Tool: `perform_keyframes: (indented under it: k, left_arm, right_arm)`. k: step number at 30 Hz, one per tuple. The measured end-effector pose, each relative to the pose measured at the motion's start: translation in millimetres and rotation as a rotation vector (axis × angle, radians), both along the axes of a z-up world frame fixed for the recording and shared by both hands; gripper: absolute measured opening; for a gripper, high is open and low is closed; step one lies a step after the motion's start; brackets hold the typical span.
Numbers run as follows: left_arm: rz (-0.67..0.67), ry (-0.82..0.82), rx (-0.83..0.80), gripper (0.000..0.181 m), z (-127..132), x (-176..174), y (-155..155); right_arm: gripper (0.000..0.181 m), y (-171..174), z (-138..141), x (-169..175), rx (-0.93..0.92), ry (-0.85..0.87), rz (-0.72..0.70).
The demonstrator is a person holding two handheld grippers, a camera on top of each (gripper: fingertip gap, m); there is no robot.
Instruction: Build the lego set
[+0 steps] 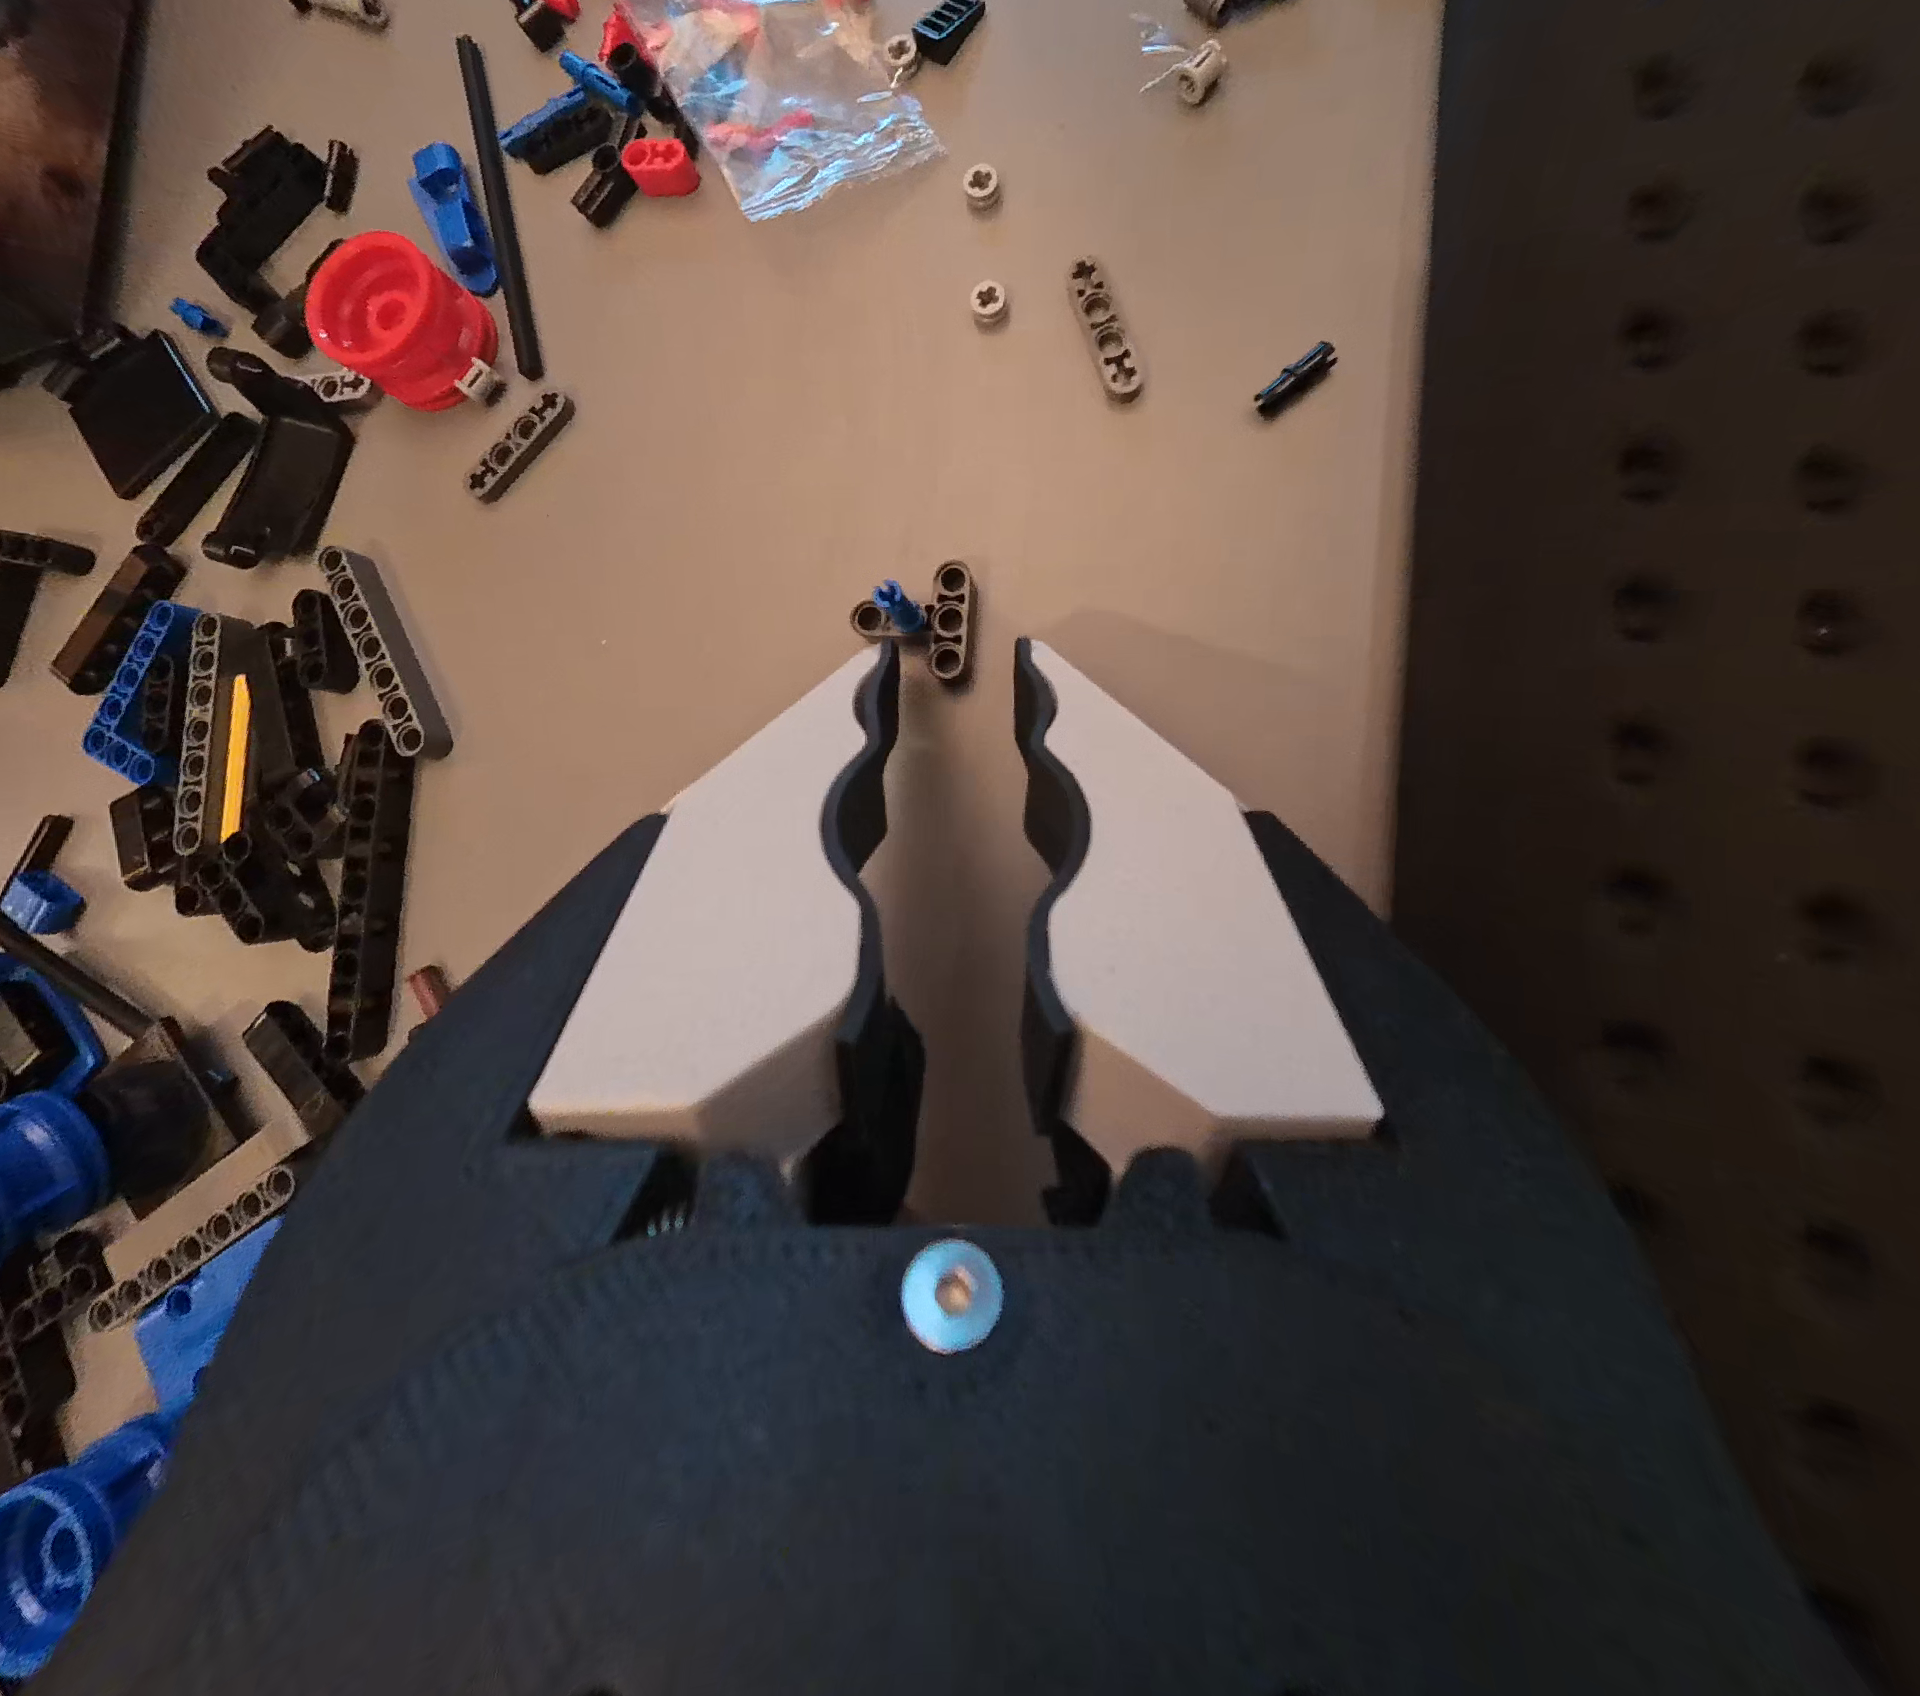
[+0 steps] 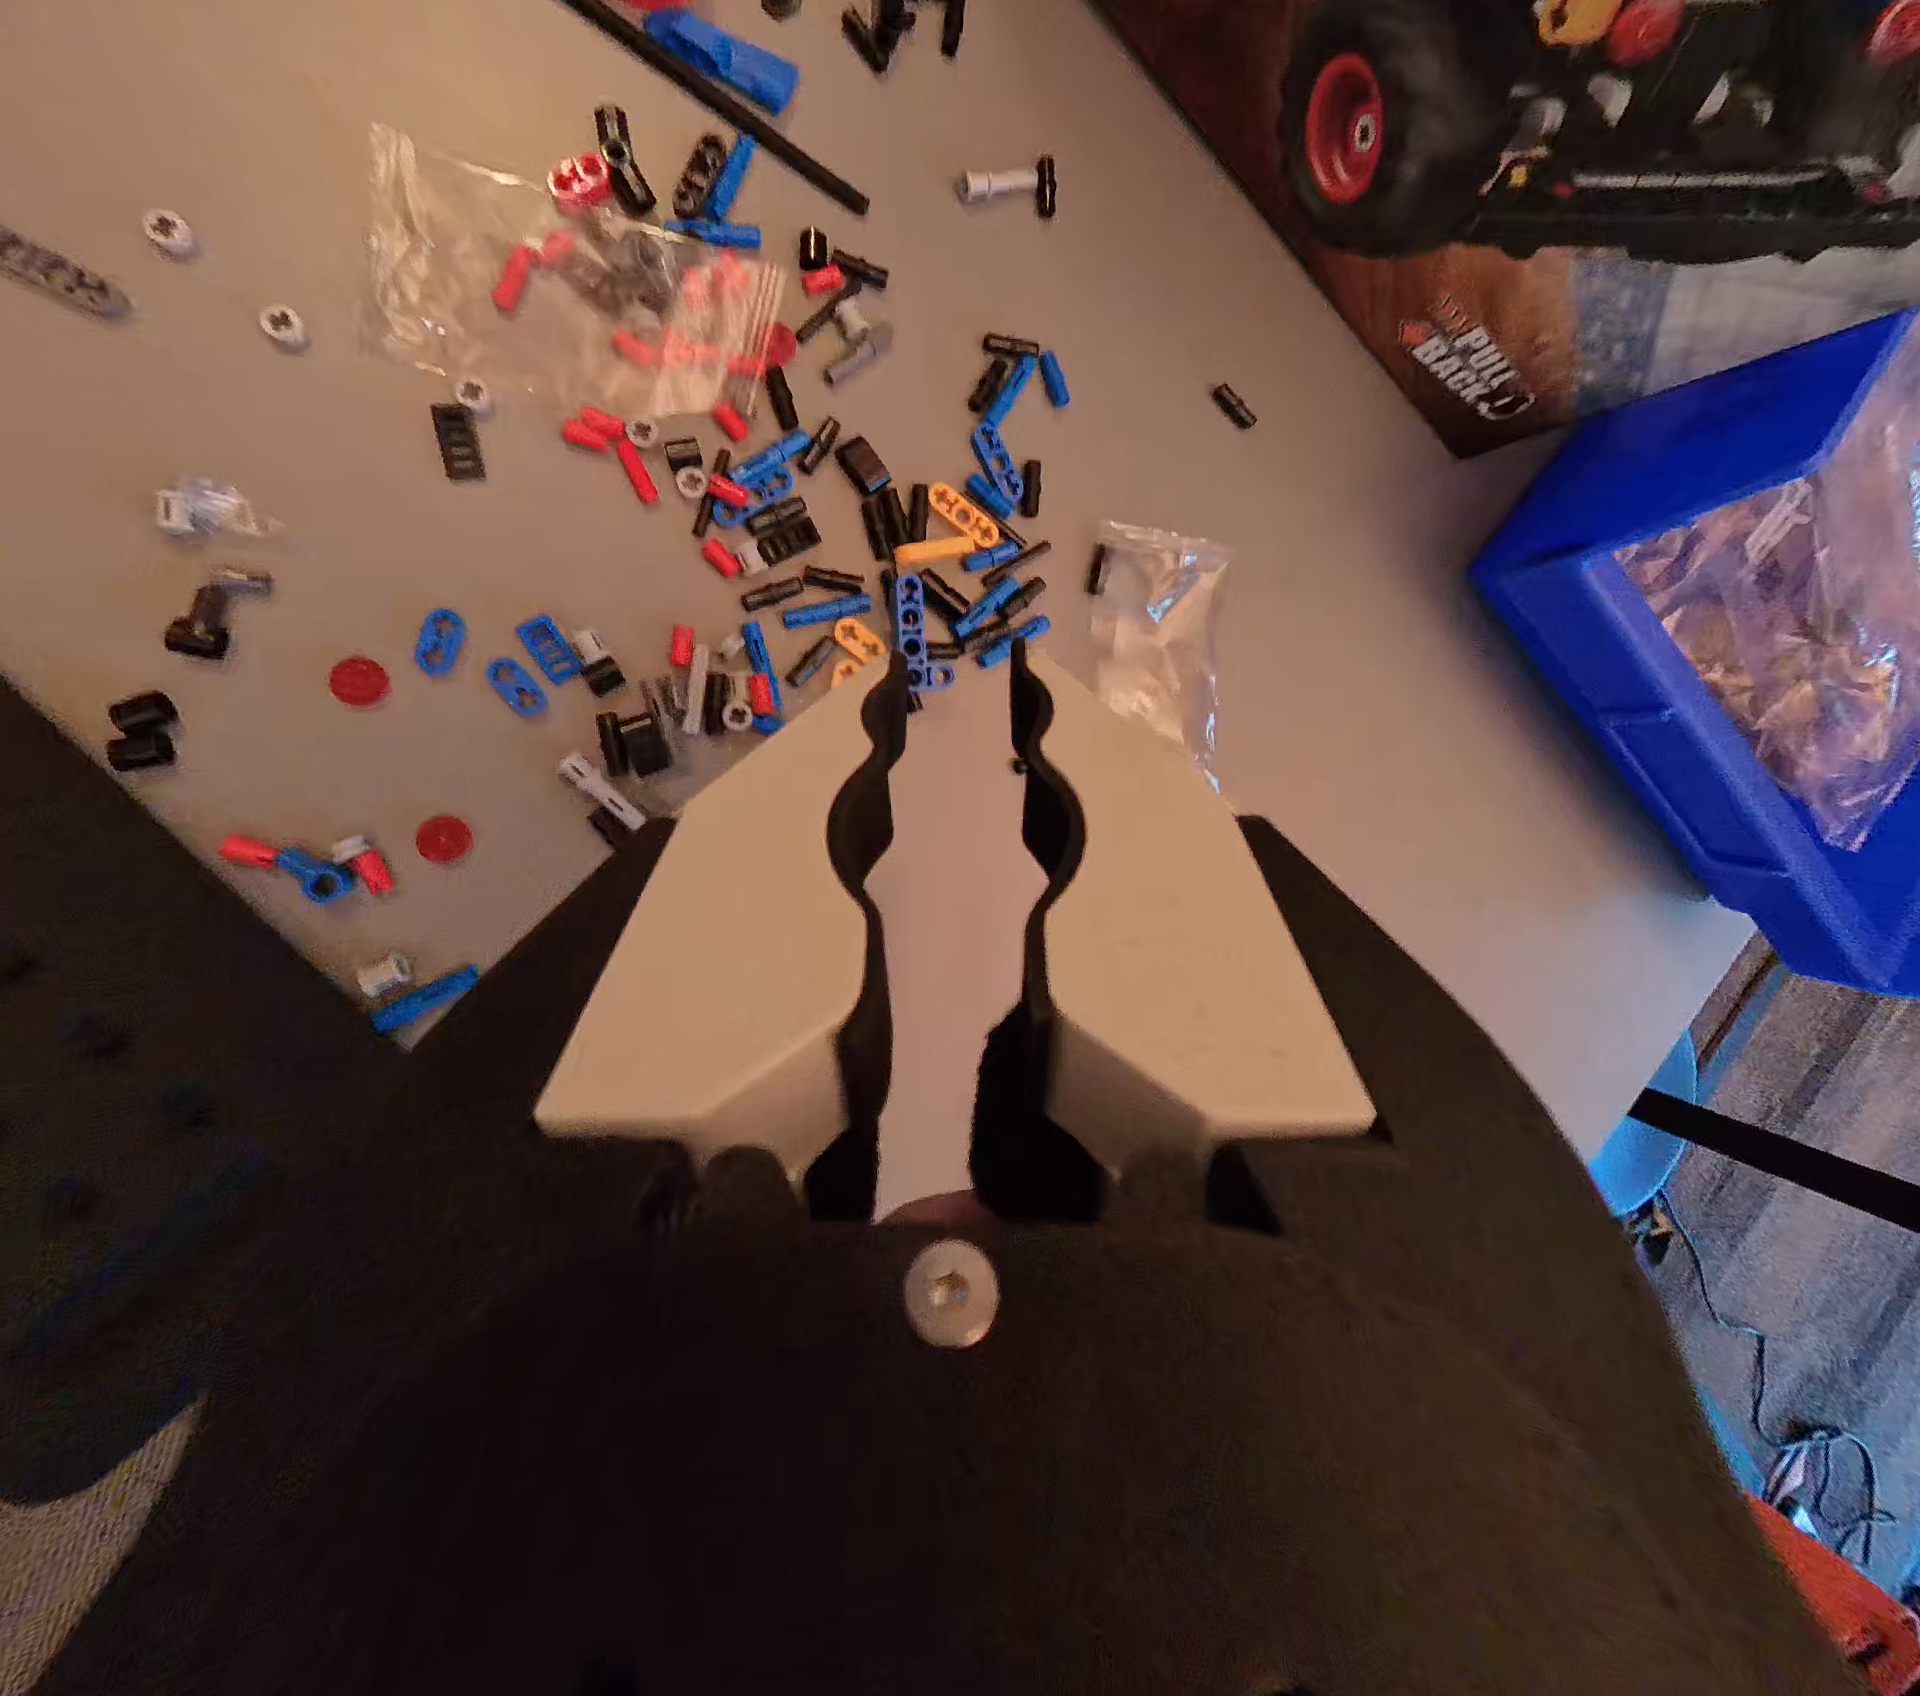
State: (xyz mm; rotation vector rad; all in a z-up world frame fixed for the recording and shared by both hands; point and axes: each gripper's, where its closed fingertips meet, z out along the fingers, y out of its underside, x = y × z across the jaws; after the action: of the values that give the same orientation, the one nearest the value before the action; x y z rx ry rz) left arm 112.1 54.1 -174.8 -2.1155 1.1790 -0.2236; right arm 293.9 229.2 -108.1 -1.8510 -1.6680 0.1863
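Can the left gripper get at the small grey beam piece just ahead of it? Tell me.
Probably yes. The left gripper is open, the grey beam piece lies right at its fingertips, and bare table surrounds it.

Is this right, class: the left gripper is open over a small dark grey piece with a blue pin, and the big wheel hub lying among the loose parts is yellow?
Not quite. The wheel hub is red, not yellow, as the left wrist view shows. The rest stands: the left gripper is open, right by the small dark grey piece with a blue pin.
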Motion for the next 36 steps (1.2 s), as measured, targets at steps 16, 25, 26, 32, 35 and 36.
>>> perform_keyframes:
  k: [16, 25, 26, 32, 35, 36]
  left_arm:
    - [-0.013, -0.016, 0.025, 0.02, 1.9, 3.0, 2.5]
    - [-0.022, -0.034, 0.035, 0.02, 4.1, 4.8, 3.5]
    - [-0.023, -0.035, 0.036, 0.02, 4.2, 5.2, 3.4]
    - [-0.02, -0.04, 0.036, 0.021, 4.3, 4.7, 4.2]
    - [-0.019, -0.038, 0.029, 0.021, 2.8, 4.6, 4.1]
    - [-0.02, -0.038, 0.025, 0.021, 2.2, 4.7, 3.9]
  right_arm:
    - [0.018, -11.1, -54.2, 42.9, -0.182, -0.151, 0.025]
    - [0.018, -36.5, -48.3, 45.3, -0.207, -0.115, 0.056]
    - [0.018, -39.3, -46.1, 44.3, -0.208, -0.107, 0.061]
    - [0.02, -66.5, -39.7, 25.1, -0.226, -0.059, 0.149]
    - [0.022, -72.8, -44.1, 14.0, -0.223, -0.06, 0.183]
    - [0.022, -74.2, -44.7, 9.4, -0.224, -0.052, 0.193]
